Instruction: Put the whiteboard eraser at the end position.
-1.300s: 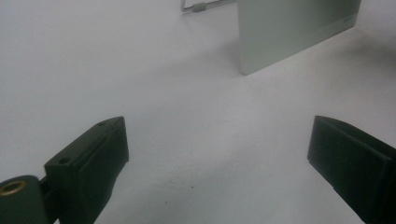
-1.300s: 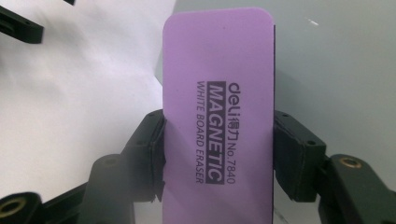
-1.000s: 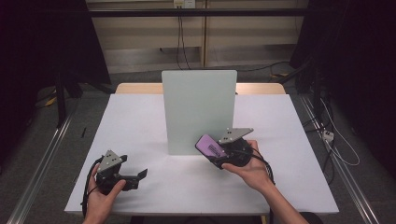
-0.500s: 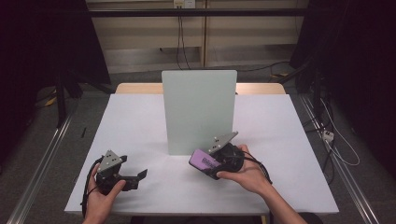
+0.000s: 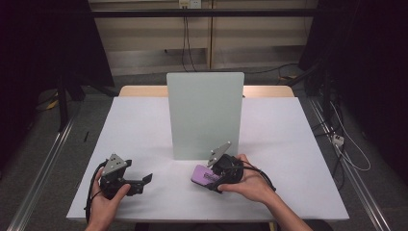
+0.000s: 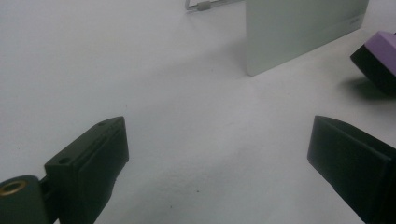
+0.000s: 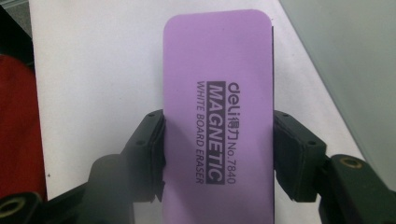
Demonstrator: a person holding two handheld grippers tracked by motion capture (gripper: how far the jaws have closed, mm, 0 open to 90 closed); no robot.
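R gripper [image 7: 218,154] pinches purple whiteboard eraser [image 7: 217,107] across its long edges, mid-body; light, foam-soft, prob. compressible. L gripper [image 6: 219,158] spread, empty.

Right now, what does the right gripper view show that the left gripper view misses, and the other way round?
Right gripper view: the purple rectangular foam whiteboard eraser clamped by its long edges in the right hand-held gripper, its printed label reading "deli MAGNETIC WHITE BOARD ERASER".

Left gripper view: the left hand-held gripper, jaws wide apart with nothing between them, over bare table.

Both: the white table, the upright pale green flat board and the eraser, of which the left view catches just a corner.
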